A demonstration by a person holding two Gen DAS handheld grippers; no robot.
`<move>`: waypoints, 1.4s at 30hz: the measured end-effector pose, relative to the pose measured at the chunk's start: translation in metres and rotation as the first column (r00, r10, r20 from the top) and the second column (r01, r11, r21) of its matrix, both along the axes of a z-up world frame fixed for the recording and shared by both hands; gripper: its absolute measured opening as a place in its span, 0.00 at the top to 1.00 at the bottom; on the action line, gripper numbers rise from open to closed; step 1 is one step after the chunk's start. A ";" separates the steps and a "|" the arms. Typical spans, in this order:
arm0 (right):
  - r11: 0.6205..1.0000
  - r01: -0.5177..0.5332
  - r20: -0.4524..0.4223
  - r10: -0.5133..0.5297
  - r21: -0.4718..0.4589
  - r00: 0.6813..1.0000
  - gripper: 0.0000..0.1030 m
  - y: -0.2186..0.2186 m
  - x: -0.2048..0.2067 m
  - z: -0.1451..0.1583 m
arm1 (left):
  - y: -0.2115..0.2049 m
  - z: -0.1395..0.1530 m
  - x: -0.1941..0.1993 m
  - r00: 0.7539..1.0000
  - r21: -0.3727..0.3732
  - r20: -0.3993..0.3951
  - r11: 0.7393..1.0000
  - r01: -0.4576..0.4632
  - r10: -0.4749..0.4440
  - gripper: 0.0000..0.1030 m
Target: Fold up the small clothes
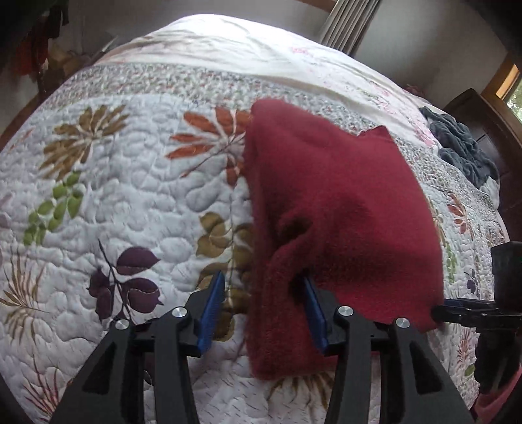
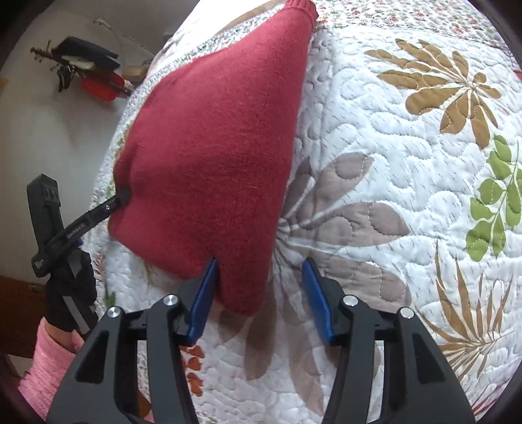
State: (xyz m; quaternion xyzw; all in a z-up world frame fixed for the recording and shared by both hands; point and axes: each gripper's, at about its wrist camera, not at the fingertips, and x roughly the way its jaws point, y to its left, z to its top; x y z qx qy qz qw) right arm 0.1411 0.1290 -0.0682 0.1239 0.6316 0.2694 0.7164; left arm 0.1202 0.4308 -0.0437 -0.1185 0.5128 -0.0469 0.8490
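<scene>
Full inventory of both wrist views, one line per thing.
sweater: 1, dark red, on the quilt, between the jaws of both grippers
quilt: 1, white with leaf prints, covers the bed
grey cloth: 1, blue-grey, crumpled at the bed's far right edge
curtain: 1, beige, far wall
left gripper: 1, black with blue pads, jaws apart, sweater edge between them
right gripper: 1, black with blue pads, jaws apart, sweater corner between them
sleeve: 1, pink, left arm

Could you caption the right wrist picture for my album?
Open right gripper at the corner of a red knit garment on a floral quilt.
</scene>
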 end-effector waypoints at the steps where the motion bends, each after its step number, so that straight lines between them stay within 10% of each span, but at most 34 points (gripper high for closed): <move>1: 1.000 -0.006 0.002 0.006 -0.010 1.000 0.50 0.001 0.000 -0.001 | 0.001 -0.002 -0.001 1.000 -0.005 0.000 1.000 -0.002 0.002 0.51; 15: 0.998 0.009 0.047 -0.012 0.068 0.999 0.47 -0.005 0.023 0.029 | 0.030 0.035 0.028 0.997 -0.215 0.043 0.975 -0.055 0.065 0.36; 23: 0.998 0.018 0.073 -0.023 0.065 0.997 0.43 -0.002 0.054 0.034 | 0.034 0.006 0.091 0.995 -0.271 -0.067 0.959 -0.087 0.071 0.35; 42: 0.996 0.046 0.045 -0.050 0.075 0.998 0.24 0.025 0.092 0.006 | 0.000 -0.037 0.125 0.981 -0.454 -0.091 0.884 0.111 -0.170 0.29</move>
